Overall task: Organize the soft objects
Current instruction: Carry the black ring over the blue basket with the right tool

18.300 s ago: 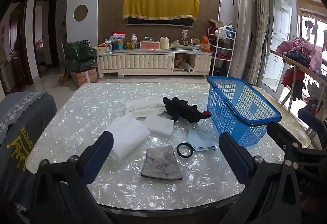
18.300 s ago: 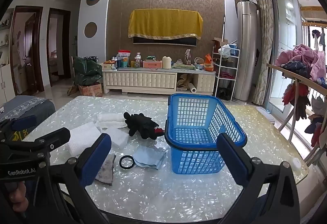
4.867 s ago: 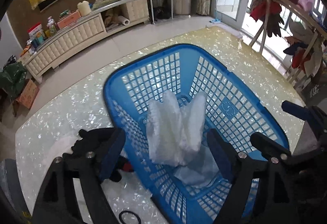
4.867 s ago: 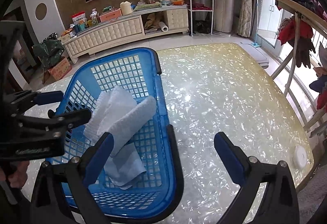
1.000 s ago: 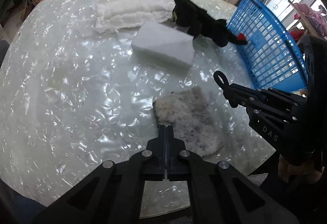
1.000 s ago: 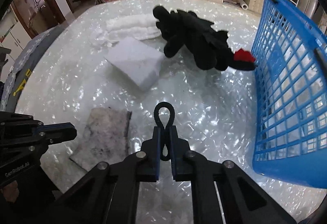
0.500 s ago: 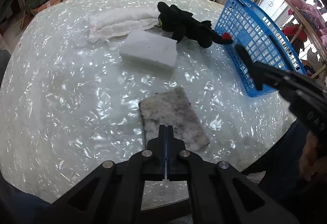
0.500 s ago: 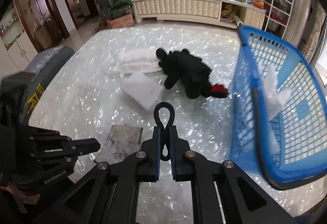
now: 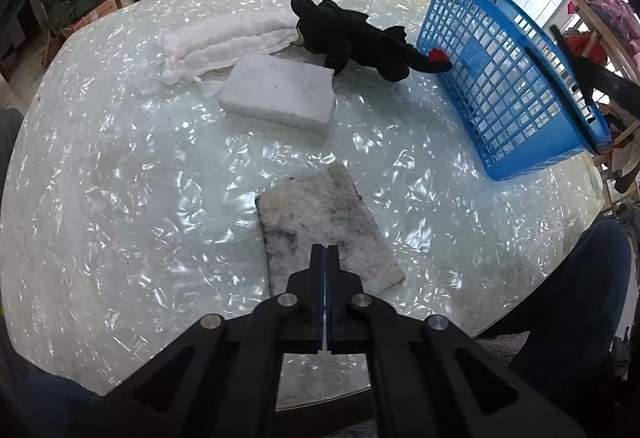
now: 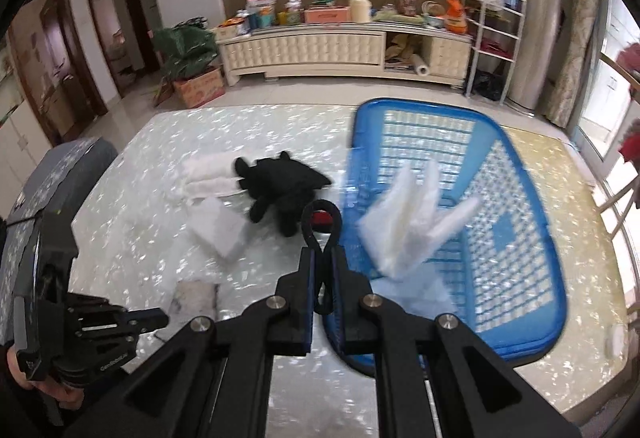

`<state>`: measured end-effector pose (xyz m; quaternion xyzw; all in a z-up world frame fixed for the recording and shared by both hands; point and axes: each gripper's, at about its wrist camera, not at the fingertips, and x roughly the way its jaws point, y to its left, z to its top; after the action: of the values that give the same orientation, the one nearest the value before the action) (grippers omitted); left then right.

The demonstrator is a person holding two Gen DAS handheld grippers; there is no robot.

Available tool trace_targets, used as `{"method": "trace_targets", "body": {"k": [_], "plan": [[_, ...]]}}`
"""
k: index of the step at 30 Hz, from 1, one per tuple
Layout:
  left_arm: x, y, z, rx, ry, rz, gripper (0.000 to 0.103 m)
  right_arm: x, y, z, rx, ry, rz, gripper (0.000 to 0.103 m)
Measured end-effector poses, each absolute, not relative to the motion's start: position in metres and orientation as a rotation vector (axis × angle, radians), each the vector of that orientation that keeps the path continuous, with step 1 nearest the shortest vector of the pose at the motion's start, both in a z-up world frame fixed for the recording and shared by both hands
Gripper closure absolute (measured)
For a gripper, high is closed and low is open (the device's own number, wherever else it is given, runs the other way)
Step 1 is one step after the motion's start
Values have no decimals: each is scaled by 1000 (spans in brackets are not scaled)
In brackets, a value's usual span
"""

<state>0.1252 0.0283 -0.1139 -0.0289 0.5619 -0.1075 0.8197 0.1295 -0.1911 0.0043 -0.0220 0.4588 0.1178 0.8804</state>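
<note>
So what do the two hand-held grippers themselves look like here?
Both, the left hand-held gripper and the right hand-held gripper, are matte black linkage frames with silver pivot bolts and blue-edged finger pads. The left one's body carries white "GenRobot.AI" lettering.

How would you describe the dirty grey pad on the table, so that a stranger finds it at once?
On the pearly white table, look at the near edge, just beyond the shut left gripper. The grey pad lies flat there, apart from the rest. Unlike the clean white foam block further back, it is thin and stained with dark specks.

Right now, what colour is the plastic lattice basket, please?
The plastic lattice basket is blue, clearest in the left wrist view.
</note>
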Motion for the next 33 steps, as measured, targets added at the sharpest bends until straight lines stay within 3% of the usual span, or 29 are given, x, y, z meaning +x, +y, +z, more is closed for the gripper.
{"method": "trace_targets", "body": {"k": [9, 30, 33], "plan": [[136, 14, -114, -37, 1188, -249, 103, 139, -236, -2, -40, 1009, 105, 96], [198, -86, -9, 81, 949, -421, 103, 146, -290, -25, 13, 1083, 71, 95], [205, -99, -8, 97, 937, -437, 103, 148, -291, -26, 8, 1089, 88, 90]]}}
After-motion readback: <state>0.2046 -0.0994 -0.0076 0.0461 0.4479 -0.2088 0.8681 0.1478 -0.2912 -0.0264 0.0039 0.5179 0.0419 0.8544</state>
